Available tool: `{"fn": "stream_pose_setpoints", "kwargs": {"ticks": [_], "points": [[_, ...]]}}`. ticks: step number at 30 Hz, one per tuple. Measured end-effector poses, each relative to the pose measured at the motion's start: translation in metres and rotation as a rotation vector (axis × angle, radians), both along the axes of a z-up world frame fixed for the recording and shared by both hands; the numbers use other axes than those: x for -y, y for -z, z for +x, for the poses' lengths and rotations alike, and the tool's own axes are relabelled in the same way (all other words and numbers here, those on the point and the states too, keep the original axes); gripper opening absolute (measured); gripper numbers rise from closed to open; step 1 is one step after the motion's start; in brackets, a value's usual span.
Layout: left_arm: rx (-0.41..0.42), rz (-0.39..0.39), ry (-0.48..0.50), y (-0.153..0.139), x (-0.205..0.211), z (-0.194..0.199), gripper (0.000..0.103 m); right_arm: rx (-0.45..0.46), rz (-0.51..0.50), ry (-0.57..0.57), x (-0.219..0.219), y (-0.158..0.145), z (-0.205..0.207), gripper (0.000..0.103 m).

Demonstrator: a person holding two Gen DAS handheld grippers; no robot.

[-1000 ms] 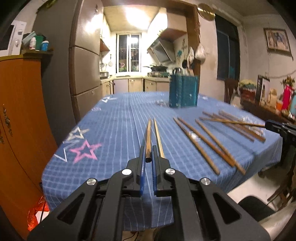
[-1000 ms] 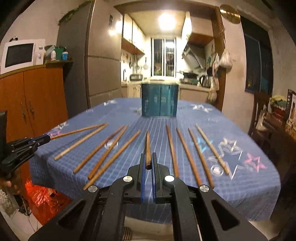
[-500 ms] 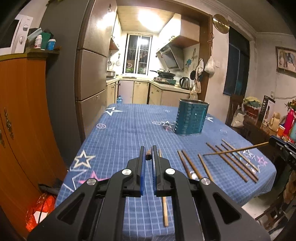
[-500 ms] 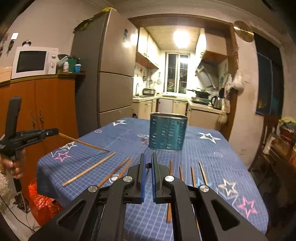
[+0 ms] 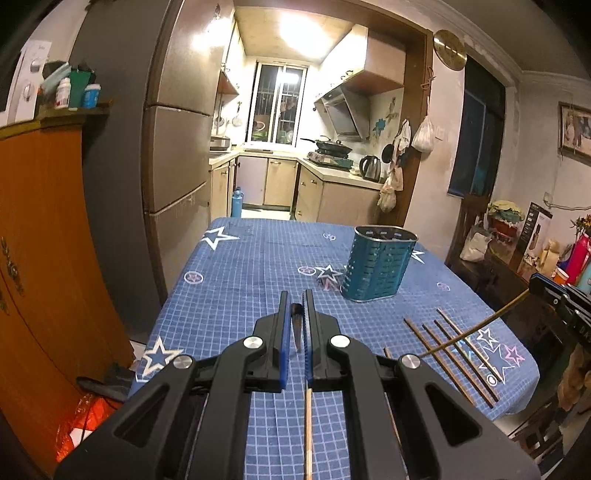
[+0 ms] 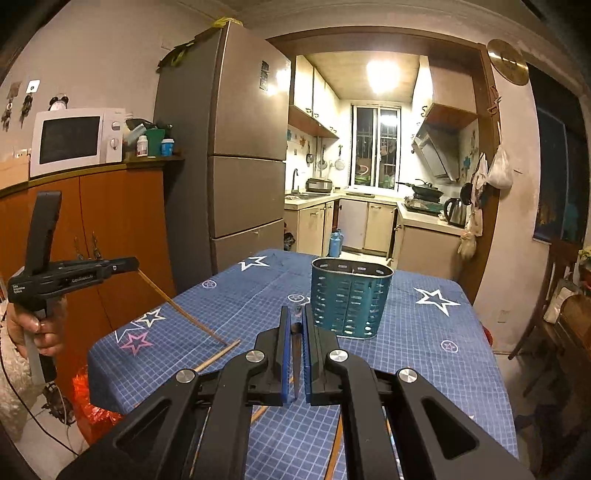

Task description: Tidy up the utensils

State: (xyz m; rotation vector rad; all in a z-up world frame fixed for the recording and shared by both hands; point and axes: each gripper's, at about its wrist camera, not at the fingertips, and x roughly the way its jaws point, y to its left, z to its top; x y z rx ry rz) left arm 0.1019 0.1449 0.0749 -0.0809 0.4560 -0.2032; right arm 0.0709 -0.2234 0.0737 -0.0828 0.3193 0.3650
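Holder (image 6: 350, 301) stands upright on the worktop (image 6: 443, 354), just ahead of the right gripper (image 6: 295, 325) and ahead-right of the left gripper (image 5: 296, 314). Each gripper's jaws are clenched on one chopstick (image 6: 296, 363), its length trailing down toward the cloth; right seems nearer.

Dim warm room; ceiling lamp (image 5: 295, 33) glares; fisheye bends edges, corners black.

Tall grey steel fridge (image 6: 240, 147) at centre left, white microwave (image 6: 75, 139) on orange wooden cabinet (image 6: 110, 229) far left, silver kettle (image 6: 456, 211) centre right.
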Motion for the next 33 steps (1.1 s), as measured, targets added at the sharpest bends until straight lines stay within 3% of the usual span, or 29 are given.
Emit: {"fn": "stream_pose_setpoints", "kwargs": {"ticks": [14, 19, 27, 33], "points": [[0.049, 0.033, 0.019, -0.045, 0.026, 0.001, 0.005, -0.037, 0.034, -0.038, 0.010, -0.039, 0.018, 0.007], [0.093, 0.044, 0.071, -0.073, 0.052, 0.013, 0.005, -0.011, 0.020, -0.027, 0.019, -0.073, 0.027, 0.007], [0.182, 0.049, 0.138, -0.121, 0.113, 0.066, 0.005, 0.136, 0.047, 0.058, 0.039, -0.137, 0.072, 0.007], [0.231, 0.041, 0.126, -0.133, 0.149, 0.123, 0.005, 0.190, 0.135, 0.109, 0.052, -0.150, 0.133, 0.007]]}}
